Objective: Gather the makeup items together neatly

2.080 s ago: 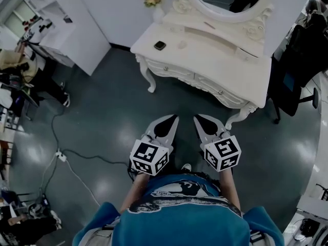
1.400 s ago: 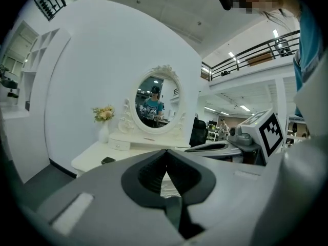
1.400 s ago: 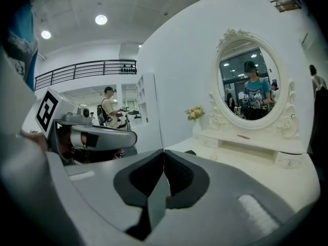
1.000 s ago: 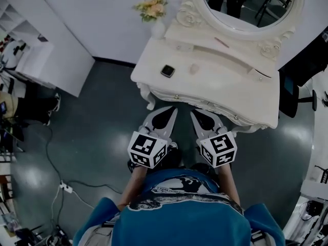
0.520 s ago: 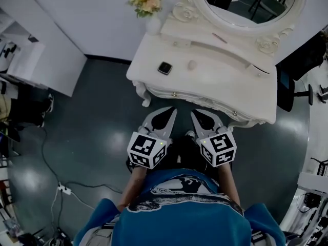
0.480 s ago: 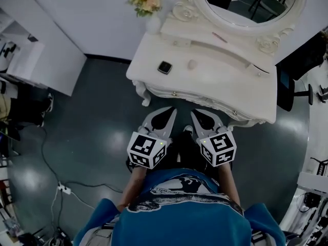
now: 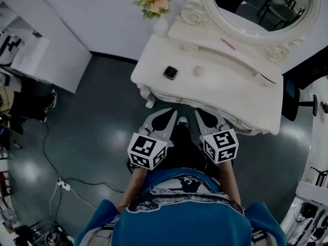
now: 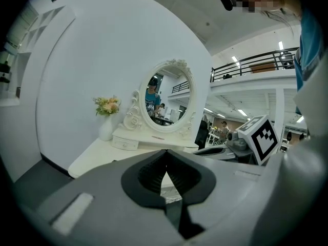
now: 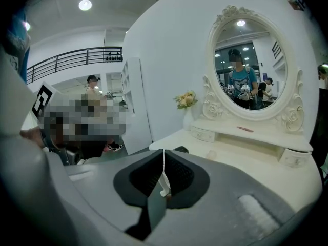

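**Both hand-held grippers closed and empty at the table's front edge**

The left hand-held gripper (image 7: 165, 121) has its jaws together with nothing between them, as its own view shows. The right hand-held gripper (image 7: 207, 121) is likewise closed and carries nothing. They sit side by side in front of the person, both pointing at the white table (image 7: 241, 99), with their tips near its front edge.

All the makeup items lie ahead of the tips, on the table and apart from one another. A black compact (image 7: 170, 73) sits on the left part of the tabletop, almost straight ahead of the left hand-held gripper, which looks the nearer one to it. A pale pink item (image 7: 198, 71), too small to identify, rests just to the compact's right, roughly in line with the right hand-held gripper. Farther back, a pink stick (image 7: 228, 44) lies on the raised shelf (image 7: 205, 37) under the mirror (image 7: 256, 6). Its long axis runs along the shelf, crosswise to the way both tools point, and the right side is closer to it. A vase of flowers (image 7: 156, 4) stands at the far left corner.

Judging from this layout, the coming move is a reach forward, each tool to the item on its own side, with jaws opened first.
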